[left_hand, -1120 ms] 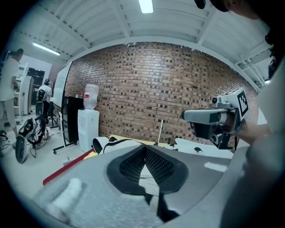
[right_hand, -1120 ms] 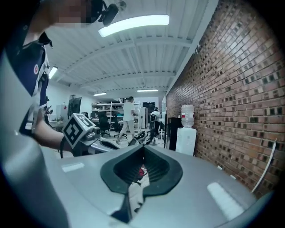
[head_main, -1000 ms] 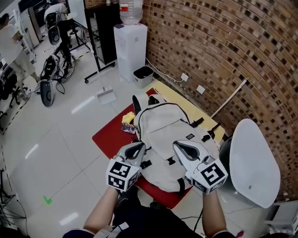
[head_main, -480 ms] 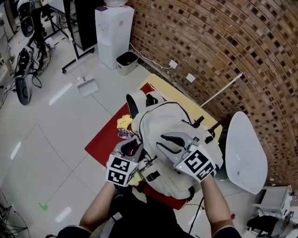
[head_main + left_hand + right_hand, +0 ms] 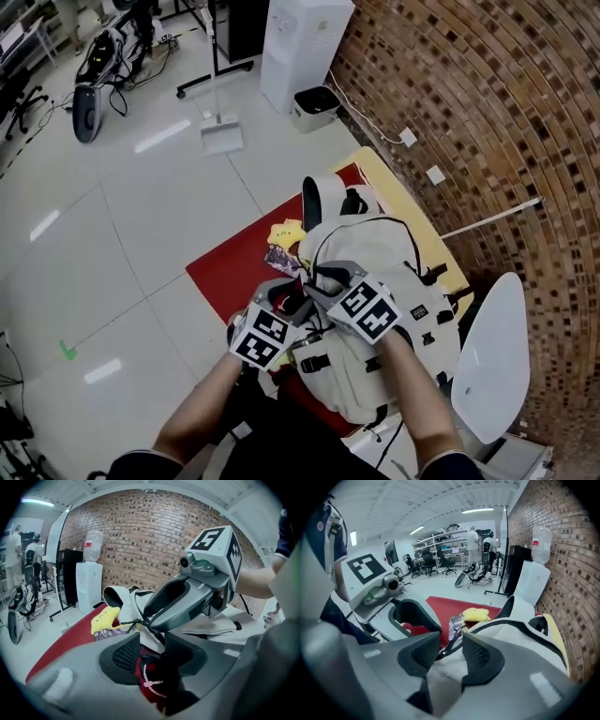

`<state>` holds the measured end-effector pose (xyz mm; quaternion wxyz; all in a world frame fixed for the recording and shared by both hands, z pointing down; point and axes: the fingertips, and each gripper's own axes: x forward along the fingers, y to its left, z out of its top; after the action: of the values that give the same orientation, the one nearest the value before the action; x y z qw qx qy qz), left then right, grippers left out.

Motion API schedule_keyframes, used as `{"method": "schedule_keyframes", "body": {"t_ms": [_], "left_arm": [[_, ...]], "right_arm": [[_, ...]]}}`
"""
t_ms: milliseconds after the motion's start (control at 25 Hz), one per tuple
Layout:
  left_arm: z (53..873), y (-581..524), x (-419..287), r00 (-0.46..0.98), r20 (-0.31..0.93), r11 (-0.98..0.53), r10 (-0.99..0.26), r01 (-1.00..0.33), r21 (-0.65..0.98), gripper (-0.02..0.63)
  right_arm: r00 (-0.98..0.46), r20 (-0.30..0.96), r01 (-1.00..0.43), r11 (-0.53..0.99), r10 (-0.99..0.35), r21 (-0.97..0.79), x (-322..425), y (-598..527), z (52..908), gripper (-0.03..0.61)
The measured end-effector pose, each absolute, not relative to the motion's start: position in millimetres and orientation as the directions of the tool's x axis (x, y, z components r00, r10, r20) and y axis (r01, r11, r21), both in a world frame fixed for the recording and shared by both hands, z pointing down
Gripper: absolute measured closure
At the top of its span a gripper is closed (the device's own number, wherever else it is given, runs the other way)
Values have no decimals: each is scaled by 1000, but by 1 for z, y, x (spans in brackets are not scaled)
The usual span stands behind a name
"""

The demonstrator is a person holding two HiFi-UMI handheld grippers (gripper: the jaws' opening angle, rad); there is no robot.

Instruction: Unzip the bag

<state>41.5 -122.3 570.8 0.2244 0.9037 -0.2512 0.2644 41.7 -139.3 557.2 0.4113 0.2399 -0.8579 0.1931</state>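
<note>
Red mat [image 5: 230, 272] lies under it all, with a yellow toy [image 5: 284, 230] on it just beside the cream bag [image 5: 394, 262]. At the bag's near left edge, the left gripper [image 5: 152, 654] has just been spreading its jaws, with only mat and a pale cord [image 5: 150, 681] between them. Close beside it, the right gripper [image 5: 450, 651] has just been opening too, and the bag's black zip pull [image 5: 449, 643] sits loose between its jaws.

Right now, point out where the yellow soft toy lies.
In the head view the yellow toy lies on the red mat, just left of the white backpack, near its top end.
</note>
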Motion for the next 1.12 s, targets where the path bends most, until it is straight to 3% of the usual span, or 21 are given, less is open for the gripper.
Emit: {"method": "schedule_keyframes", "body": {"t_ms": [560, 760, 880, 1120], "left_arm": [[580, -112, 30, 741, 601, -791, -299, -544, 278, 445], [580, -108, 27, 752, 594, -796, -285, -531, 290, 445], [579, -109, 25, 756, 590, -794, -285, -531, 296, 445], [568, -114, 37, 775, 562, -795, -288, -520, 311, 445]], "right_arm": [[-386, 911, -552, 827, -142, -105, 25, -140, 594, 436], [-323, 930, -562, 826, -177, -38, 28, -144, 606, 485], [-354, 917, -588, 806, -183, -66, 30, -148, 597, 528], [-521, 828, -652, 724, -209, -228, 36, -156, 568, 537]]}}
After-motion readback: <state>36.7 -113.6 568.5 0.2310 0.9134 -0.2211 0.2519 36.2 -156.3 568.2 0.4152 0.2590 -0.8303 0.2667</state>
